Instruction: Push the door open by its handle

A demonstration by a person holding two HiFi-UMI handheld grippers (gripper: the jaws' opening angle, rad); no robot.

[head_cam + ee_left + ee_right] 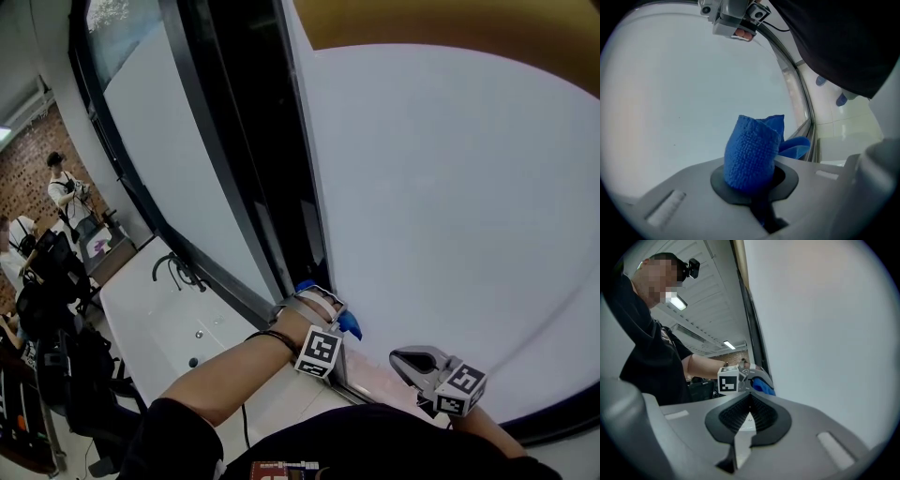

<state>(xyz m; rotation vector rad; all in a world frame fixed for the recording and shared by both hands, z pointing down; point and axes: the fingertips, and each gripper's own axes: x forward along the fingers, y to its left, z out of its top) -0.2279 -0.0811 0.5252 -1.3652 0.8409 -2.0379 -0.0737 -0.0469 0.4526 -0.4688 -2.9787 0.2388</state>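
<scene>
My left gripper (337,319) is shut on a folded blue cloth (752,152), which sticks out past its jaws. It is held up against the lower part of the white frosted door panel (450,206), next to the black frame (253,187). In the head view the cloth (349,324) shows just beyond the marker cube. My right gripper (412,361) hangs lower and nearer to me, close to the same panel, shut with nothing between its pads (749,416). From the right gripper view the left gripper (757,380) and the cloth (764,387) lie straight ahead. No door handle is in view.
Left of the frame, below a second frosted pane, runs a white counter (159,328) with a black tap (176,267). Further left are people (67,192), dark chairs and bags (66,309). A dark strip borders the panel's bottom edge (553,427).
</scene>
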